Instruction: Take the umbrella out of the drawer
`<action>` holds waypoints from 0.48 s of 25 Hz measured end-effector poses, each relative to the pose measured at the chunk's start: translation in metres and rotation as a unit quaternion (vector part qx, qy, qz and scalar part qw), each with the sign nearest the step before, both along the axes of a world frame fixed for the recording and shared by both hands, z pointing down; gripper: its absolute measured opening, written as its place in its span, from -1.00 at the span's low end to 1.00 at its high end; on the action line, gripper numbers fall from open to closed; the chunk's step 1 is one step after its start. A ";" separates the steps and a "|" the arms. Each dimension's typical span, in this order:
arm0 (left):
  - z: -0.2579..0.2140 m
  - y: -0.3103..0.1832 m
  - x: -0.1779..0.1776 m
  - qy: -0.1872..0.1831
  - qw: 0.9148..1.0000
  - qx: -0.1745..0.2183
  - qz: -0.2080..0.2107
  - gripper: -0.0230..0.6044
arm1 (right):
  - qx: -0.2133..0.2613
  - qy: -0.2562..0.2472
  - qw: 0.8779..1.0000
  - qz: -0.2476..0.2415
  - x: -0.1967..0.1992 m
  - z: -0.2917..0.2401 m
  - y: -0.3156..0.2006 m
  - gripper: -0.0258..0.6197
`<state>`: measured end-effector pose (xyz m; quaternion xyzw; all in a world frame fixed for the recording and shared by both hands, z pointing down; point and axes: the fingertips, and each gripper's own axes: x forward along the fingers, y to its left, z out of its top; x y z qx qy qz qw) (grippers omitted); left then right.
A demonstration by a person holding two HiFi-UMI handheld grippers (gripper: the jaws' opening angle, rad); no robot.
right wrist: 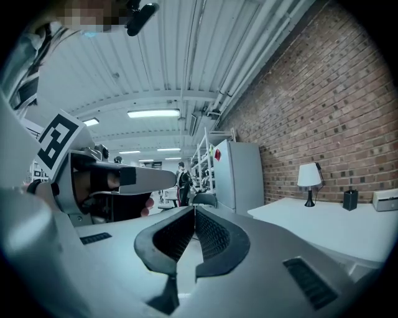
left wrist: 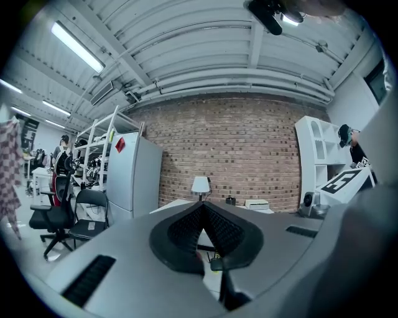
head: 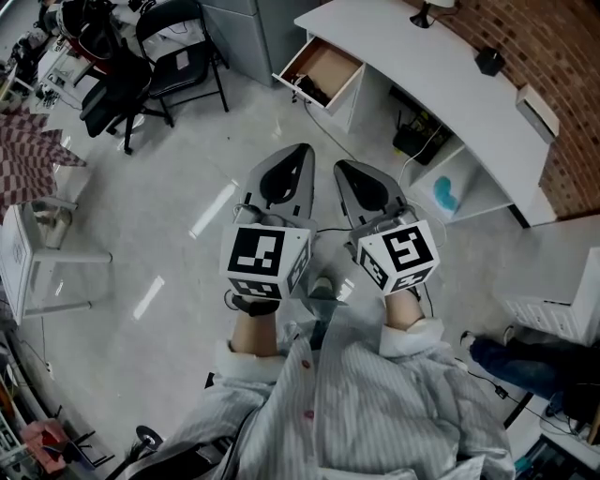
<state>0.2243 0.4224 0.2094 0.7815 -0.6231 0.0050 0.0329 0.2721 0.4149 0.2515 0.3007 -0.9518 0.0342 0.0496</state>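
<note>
Drawer (head: pixel 348 87) is open already. Left gripper (head: pixel 306 149) and right gripper (head: pixel 341 166) are both closed, empty, well away from it. The umbrella grab isn't started.

in the head view, the open drawer (head: pixel 330 67) at upper middle holds dark clutter (head: pixel 312 88) at its near end, too small to tell what it is. the lamp (head: pixel 427 13) is cut off by the top edge. a person's leg (head: pixel 525 361) runs out of the lower right edge.
</note>
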 end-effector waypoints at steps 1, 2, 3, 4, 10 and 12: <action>0.002 -0.005 -0.004 0.000 1.000 -0.001 0.000 -0.90 | -0.001 0.000 1.000 0.000 -0.004 0.002 -0.005 -0.81; 0.003 -0.010 -0.009 -0.001 1.000 -0.001 0.000 -0.90 | -0.003 -0.001 1.000 -0.001 -0.009 0.003 -0.011 -0.81; 0.003 -0.015 -0.014 0.000 1.000 0.000 0.000 -0.90 | -0.005 -0.003 1.000 -0.002 -0.014 0.005 -0.017 -0.81; 0.003 -0.021 -0.020 0.000 1.000 0.001 0.000 -0.90 | -0.007 -0.004 1.000 -0.003 -0.020 0.006 -0.023 -0.81; -0.001 -0.072 -0.067 -0.009 1.000 -0.001 0.005 -0.90 | -0.014 -0.002 1.000 0.001 -0.068 0.006 -0.075 -0.81; 0.000 -0.092 -0.086 -0.014 1.000 -0.004 0.008 -0.90 | -0.017 -0.003 1.000 0.004 -0.086 0.007 -0.093 -0.81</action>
